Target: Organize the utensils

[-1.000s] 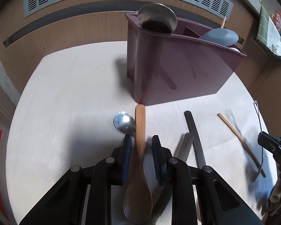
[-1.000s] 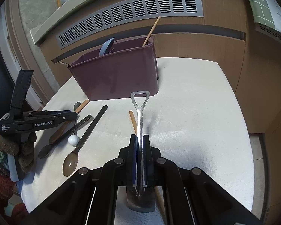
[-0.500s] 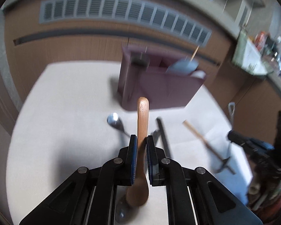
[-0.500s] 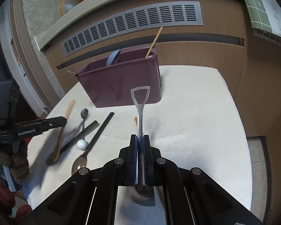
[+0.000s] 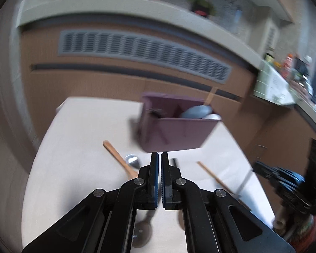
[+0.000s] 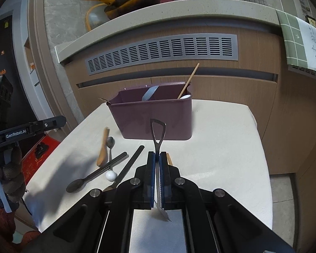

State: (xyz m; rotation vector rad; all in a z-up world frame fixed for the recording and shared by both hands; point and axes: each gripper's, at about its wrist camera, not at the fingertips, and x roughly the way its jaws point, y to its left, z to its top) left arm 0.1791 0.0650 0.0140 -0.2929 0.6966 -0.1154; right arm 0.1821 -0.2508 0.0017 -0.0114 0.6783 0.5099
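White-clothed table (image 5: pixel 78 147) below a wood-panelled counter with a grey vent grille (image 5: pixel 143 57). Left wrist view, blurred: left gripper (image 5: pixel 159 158) jaws together, nothing between them. Wooden spoon (image 5: pixel 120 160) lies on the cloth beside a metal spoon (image 5: pixel 131 159), near the purple utensil caddy (image 5: pixel 174 130).

Right wrist view: right gripper (image 6: pixel 157 158) clamped on a metal spatula (image 6: pixel 158 139), loop handle pointing at the caddy. Loose on the cloth at left: dark spoon (image 6: pixel 94 176), black-handled utensil (image 6: pixel 128 165), white ball (image 6: pixel 111 175).
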